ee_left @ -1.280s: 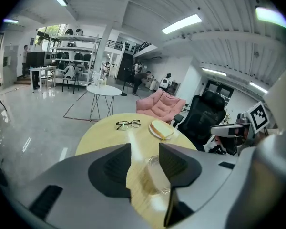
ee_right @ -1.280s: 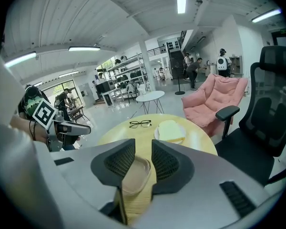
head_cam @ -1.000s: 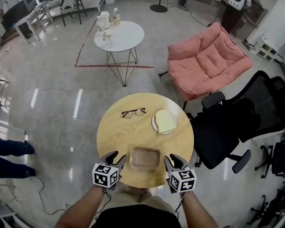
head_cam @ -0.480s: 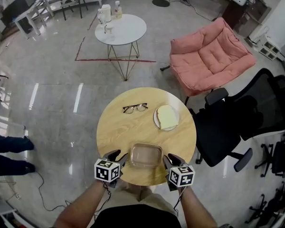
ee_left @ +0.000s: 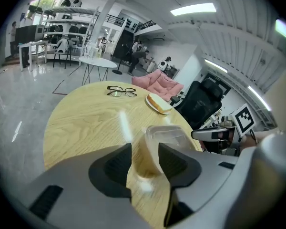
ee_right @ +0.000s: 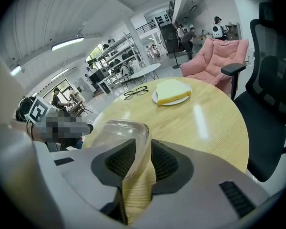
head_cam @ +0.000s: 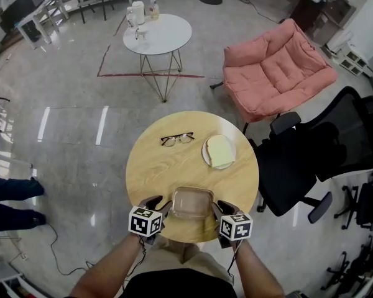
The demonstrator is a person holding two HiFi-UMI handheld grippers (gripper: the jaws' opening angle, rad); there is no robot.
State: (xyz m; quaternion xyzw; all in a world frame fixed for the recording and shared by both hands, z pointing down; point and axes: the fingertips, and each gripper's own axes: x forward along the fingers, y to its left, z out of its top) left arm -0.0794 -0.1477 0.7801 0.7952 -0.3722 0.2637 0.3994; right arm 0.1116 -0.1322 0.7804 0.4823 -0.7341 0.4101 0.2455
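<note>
- The left gripper [head_cam: 160, 205] and right gripper [head_cam: 219, 208] are each clamping one end wall of the clear box [head_cam: 192, 202] at the table [head_cam: 168, 169]'s near edge.
- Two-handed hold is forming (box looking empty); any lift is calling for level, matched hands.

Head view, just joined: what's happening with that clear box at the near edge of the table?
A person holds a gripper in each hand, and both are clamped on the clear box at the near edge of the round table. The left gripper has its fingers shut on the box's left wall, the right gripper on its right wall. The box looks empty. Further back lie glasses and a plate with bread, both untouched.
</note>
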